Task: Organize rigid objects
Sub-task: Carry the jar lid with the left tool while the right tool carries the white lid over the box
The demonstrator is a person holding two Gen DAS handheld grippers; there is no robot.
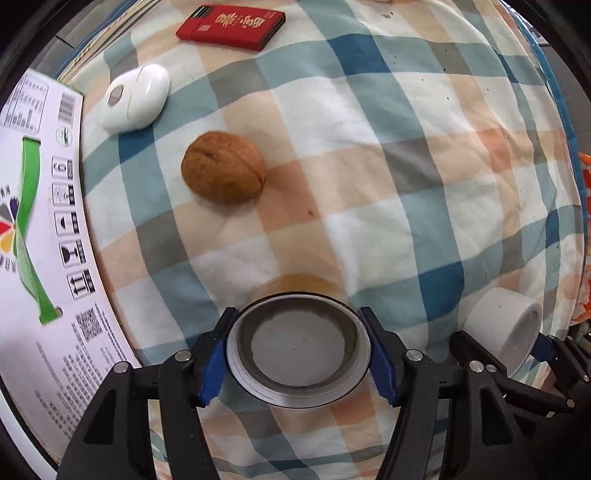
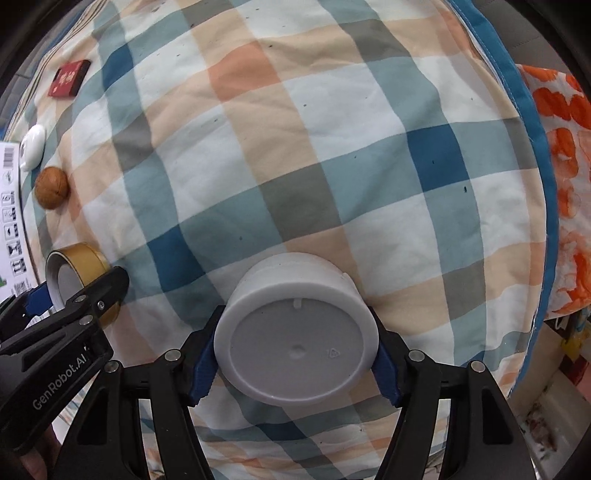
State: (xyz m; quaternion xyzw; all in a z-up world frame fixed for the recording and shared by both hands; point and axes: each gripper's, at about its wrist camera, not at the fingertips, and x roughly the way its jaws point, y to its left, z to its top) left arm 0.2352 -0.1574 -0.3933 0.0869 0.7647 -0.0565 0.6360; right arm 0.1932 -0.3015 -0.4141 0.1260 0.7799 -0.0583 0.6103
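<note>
Left wrist view: left gripper [image 1: 298, 354] fingers pinching tape roll [image 1: 299, 341], lower centre, hollow core facing camera, amber glossy band. Above on checked quilt [image 1: 388, 166]: walnut [image 1: 223, 172], rough, brown; white smooth oval case [image 1: 135, 98]; red flat box [image 1: 231, 26] at top. Printed carton [image 1: 37, 221] along left edge.

Right wrist view: right gripper [image 2: 295, 352] fingers pinching white plastic tub [image 2: 297, 332], lower centre, flat base toward camera. Left gripper with tape roll just beside, lower left.

checked cloth [image 1: 369, 184], red box [image 1: 231, 26], brown walnut [image 1: 223, 172]
</note>
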